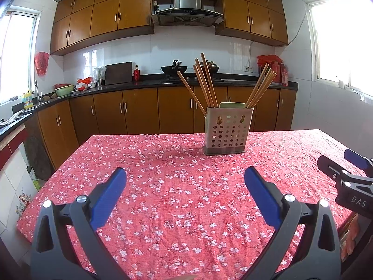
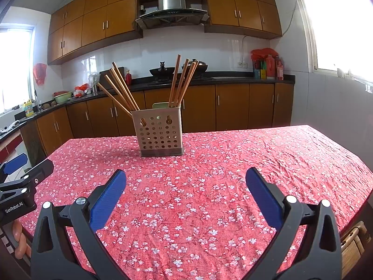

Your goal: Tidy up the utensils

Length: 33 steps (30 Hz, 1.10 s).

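Red floral tablecloth (image 1: pixel 163 186) carries a perforated utensil holder (image 1: pixel 227 129) with wooden chopsticks (image 1: pixel 205 84) fanned in two bunches. Left gripper (image 1: pixel 185 178) and right gripper (image 2: pixel 185 179) gape empty, well short of it. Chopsticks look light, stiff, smooth; pinch mid-shaft above the rim.
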Available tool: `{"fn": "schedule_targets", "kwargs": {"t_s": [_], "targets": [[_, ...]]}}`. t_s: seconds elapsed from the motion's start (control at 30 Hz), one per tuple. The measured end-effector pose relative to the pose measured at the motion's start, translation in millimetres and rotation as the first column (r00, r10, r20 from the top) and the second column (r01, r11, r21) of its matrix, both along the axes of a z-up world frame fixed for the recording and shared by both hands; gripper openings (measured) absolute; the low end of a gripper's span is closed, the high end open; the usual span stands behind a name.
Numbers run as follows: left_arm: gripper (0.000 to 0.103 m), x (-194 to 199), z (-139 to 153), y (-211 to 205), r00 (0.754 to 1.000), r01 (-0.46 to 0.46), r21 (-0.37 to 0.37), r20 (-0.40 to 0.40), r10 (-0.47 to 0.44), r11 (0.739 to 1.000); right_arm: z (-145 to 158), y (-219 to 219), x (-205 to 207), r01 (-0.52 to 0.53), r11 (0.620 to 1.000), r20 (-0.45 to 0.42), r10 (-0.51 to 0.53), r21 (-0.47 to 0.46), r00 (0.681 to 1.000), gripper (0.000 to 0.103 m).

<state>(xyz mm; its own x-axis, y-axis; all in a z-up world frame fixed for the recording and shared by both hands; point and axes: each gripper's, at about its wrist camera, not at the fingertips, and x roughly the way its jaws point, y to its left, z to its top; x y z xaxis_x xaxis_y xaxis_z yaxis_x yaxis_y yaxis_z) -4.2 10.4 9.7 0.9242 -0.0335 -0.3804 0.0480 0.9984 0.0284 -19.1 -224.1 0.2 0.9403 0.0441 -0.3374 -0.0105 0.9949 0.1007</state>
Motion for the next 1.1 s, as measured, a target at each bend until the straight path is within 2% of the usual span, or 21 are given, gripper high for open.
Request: {"fn": "schedule_targets", "kwargs": {"t_s": [1.1], "targets": [[0.099,2.1,0.4,1.5,1.0,0.013,-0.003,-0.007,-0.013,1.0,-2.3,2.4,0.9,0.007,1.0,-0.008,-0.007,0.004,1.0,0.101]]}}
